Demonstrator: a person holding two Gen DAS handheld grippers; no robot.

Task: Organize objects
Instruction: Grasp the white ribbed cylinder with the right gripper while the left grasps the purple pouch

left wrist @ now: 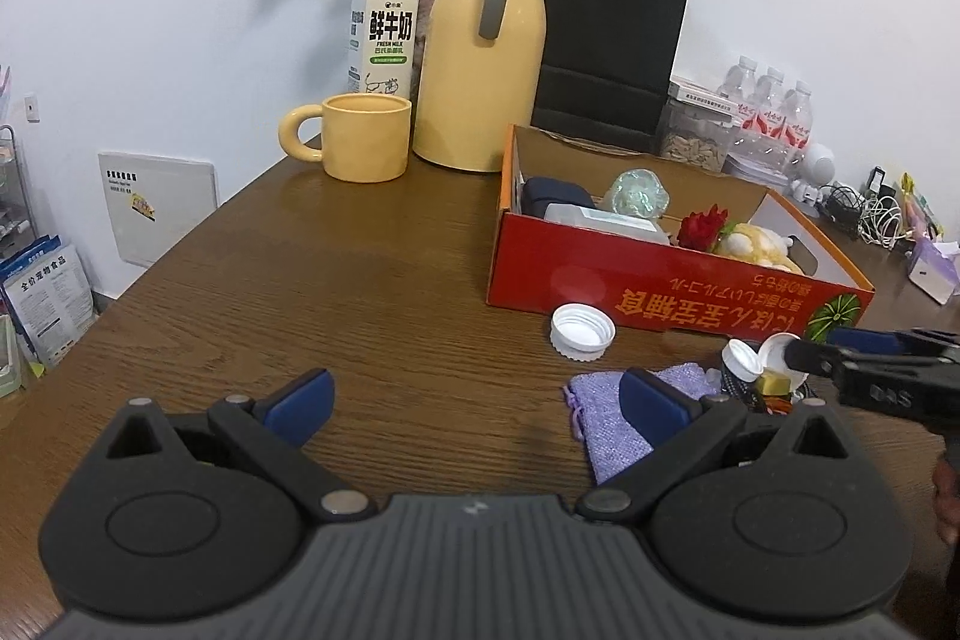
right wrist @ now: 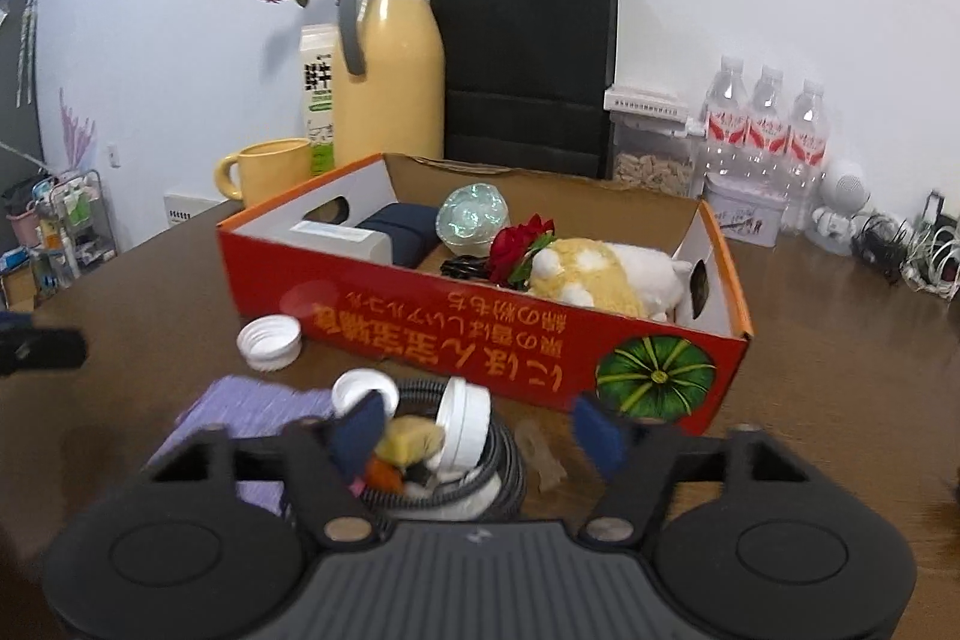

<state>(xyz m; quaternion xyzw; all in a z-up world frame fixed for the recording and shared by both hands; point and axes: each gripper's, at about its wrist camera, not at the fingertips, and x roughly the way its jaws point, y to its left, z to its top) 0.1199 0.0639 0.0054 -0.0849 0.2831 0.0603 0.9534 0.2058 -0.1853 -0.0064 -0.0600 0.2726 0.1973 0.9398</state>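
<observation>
Box (left wrist: 660, 274) on desk (left wrist: 360, 280), right of centre; in it plush toy (right wrist: 600, 274), rose (right wrist: 516, 250), case (right wrist: 402, 232); loose cap (left wrist: 582, 331) just before box's front wall; cloth pouch (left wrist: 606, 418) nearer front edge; mug (left wrist: 366, 136), jug (left wrist: 480, 58), milk carton (left wrist: 384, 34), paper bag (left wrist: 606, 46) along back edge; water bottles (right wrist: 762, 130) at back right.

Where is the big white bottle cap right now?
The white cap lies open side up on the brown table, just in front of the red box, beyond the purple pouch.
</observation>
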